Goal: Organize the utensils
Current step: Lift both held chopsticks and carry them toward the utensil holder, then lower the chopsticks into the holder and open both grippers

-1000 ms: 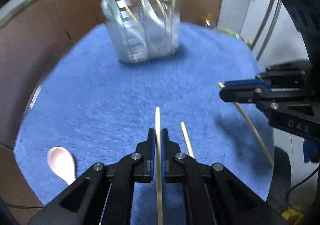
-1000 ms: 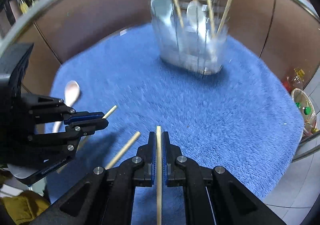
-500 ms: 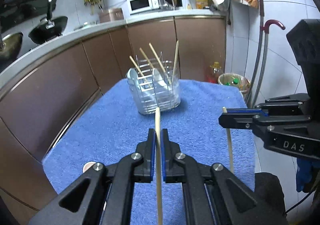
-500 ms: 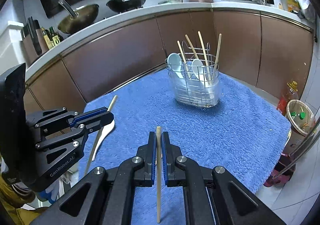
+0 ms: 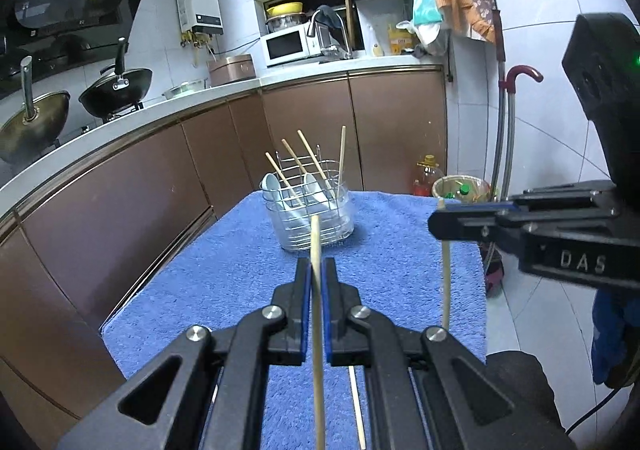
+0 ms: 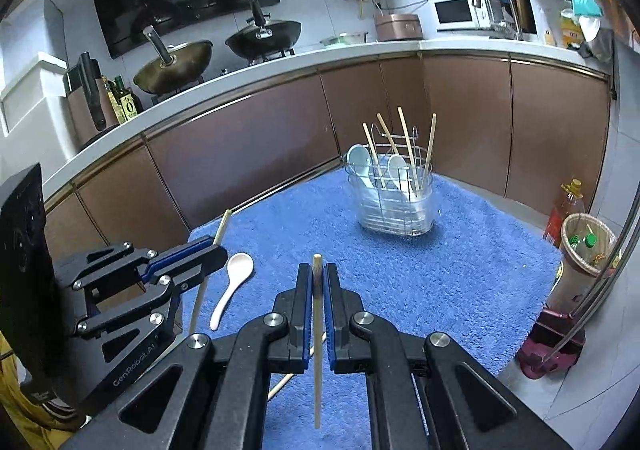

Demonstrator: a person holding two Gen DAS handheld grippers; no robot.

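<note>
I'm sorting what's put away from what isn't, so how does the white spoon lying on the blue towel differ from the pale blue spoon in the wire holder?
The white ceramic spoon lies flat on the blue towel, loose; the pale blue ceramic spoon stands upright in the wire utensil holder, bowl up. The white one lies near the left gripper; the blue one stands among wooden chopsticks. Both look like the same soup-spoon shape.

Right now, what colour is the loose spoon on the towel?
White; the spoon lies on the blue towel, clearest in the right wrist view.
</note>
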